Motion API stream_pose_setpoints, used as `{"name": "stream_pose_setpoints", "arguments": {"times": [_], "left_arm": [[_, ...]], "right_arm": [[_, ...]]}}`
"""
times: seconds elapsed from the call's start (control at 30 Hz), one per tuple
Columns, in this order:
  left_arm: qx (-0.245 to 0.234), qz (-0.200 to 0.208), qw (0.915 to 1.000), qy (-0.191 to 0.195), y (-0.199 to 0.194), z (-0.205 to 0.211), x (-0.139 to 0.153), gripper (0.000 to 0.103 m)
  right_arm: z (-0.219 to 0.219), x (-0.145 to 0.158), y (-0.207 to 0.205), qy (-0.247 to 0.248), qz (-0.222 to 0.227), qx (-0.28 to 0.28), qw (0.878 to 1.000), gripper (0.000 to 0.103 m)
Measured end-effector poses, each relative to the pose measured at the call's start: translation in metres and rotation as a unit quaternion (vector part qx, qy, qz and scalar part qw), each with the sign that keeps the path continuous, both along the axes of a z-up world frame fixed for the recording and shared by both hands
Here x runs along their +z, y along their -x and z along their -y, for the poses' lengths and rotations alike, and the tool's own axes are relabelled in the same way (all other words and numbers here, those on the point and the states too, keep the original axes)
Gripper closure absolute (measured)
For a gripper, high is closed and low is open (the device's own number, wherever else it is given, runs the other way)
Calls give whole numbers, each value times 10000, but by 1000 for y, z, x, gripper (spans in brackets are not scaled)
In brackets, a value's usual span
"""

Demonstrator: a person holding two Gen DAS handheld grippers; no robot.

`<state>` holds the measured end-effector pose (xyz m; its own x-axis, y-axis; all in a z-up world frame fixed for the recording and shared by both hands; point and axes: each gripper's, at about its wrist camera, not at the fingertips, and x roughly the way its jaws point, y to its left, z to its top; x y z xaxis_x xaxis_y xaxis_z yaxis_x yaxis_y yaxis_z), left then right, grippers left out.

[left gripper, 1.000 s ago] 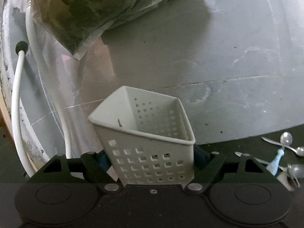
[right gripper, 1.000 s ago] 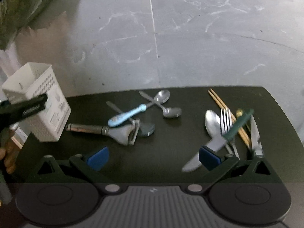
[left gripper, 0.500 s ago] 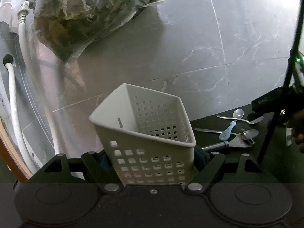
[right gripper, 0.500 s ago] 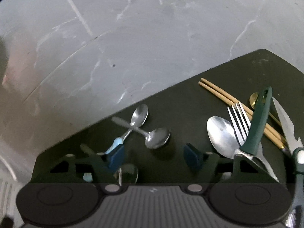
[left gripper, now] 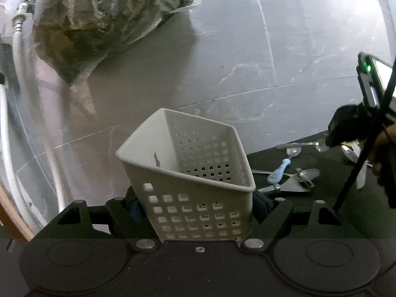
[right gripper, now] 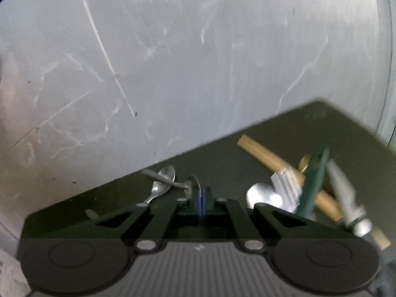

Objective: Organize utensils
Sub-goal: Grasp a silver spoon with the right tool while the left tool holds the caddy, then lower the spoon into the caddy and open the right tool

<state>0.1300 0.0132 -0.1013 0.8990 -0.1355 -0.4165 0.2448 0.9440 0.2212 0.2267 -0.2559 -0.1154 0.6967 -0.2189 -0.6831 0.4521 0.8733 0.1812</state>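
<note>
A dark mat [right gripper: 222, 153] covers the bench, which stands on a floor of glossy grey marble tiles [left gripper: 247, 49] crossed by thin grout lines. The left gripper [left gripper: 198, 208] has its fingers clamped against the sides of a white perforated utensil basket [left gripper: 193, 173], held tilted at the mat's left edge with its open mouth facing the floor beyond. Behind it on the floor lie a clear plastic bag of dark greens [left gripper: 104, 17] and a white hose [left gripper: 17, 49] running to a metal tap fitting. On the mat the right gripper [right gripper: 201, 201] has its blue-padded fingers pressed together on the bowl of a small steel spoon [right gripper: 191, 185], which crosses a second spoon [right gripper: 163, 180]. Toward the mat's right edge, blurred, lie wooden chopsticks [right gripper: 267, 156], a fork [right gripper: 284, 178], a large spoon [right gripper: 262, 195] and a green-handled knife [right gripper: 314, 180]. A blue-handled spoon [left gripper: 279, 170] lies near the basket.
</note>
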Motion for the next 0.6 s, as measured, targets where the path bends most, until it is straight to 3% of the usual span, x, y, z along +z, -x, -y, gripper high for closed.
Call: {"name": "stream_pose_setpoints", "arguments": {"times": [0.17,0.3,0.37,0.43,0.6], "left_arm": [[-328,24,9995,2,2,1,-1,21],[-664,74,9978,-26,4,-1,-3,21],[-768,81,9970,-40,5,-2,-3,21],[-824,79,9966,-37,5,-4,-4,21],[-839,83,9964,-47,6,-5,-4,21]], "right_arm": [[-20,57,27,994,172,691,9925,102],[-49,128,59,1505,451,1790,9712,102],[-71,158,72,1903,611,2411,9497,102],[-97,181,82,2341,716,3069,9197,102],[-155,179,81,3209,436,4397,8377,102]]}}
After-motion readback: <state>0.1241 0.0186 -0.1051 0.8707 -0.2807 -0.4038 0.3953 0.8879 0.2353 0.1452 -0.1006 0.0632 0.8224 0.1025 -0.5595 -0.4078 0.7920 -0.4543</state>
